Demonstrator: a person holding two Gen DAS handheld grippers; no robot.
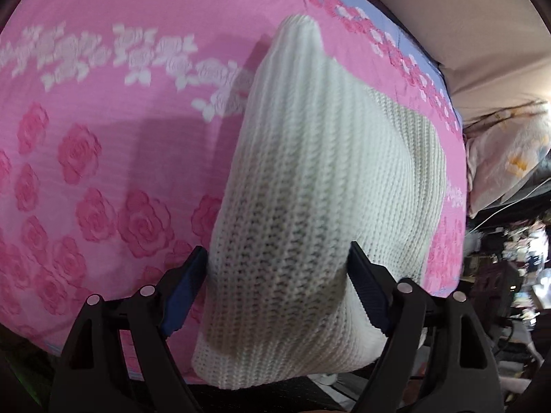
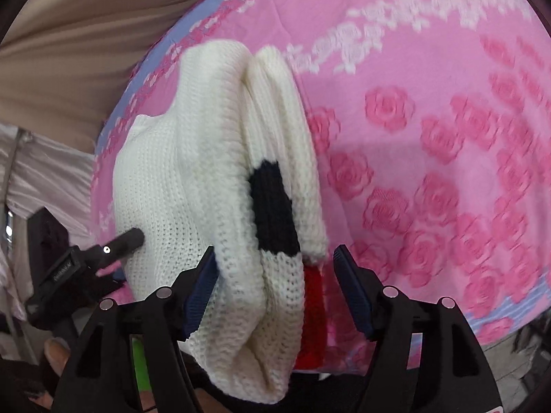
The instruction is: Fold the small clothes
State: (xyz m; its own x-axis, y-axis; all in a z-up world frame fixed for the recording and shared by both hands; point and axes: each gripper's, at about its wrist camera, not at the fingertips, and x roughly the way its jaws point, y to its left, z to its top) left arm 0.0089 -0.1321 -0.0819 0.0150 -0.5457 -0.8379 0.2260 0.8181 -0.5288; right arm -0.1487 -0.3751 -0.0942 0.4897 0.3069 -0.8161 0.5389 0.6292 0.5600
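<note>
A white knitted sweater [image 1: 310, 179] with a black patch [image 2: 272, 203] and a red patch [image 2: 313, 309] lies bunched on the pink rose-print bedspread [image 1: 103, 137]. My left gripper [image 1: 277, 265] has its jaws wide apart around a thick fold of the knit; the fold fills the gap and touches both pads. My right gripper [image 2: 275, 265] is open, with folded layers of the sweater [image 2: 213, 158] between its fingers, touching the left pad and apart from the right one. The left gripper also shows at the left of the right wrist view [image 2: 113, 244].
The bedspread [image 2: 430, 137] covers the bed. A beige wall or headboard [image 1: 465, 17] runs behind it. A pale pillow or bundle [image 1: 506, 158] and a cluttered room [image 1: 516, 275] lie off the bed's edge. Pale curtain fabric [image 2: 41, 172] hangs at the left.
</note>
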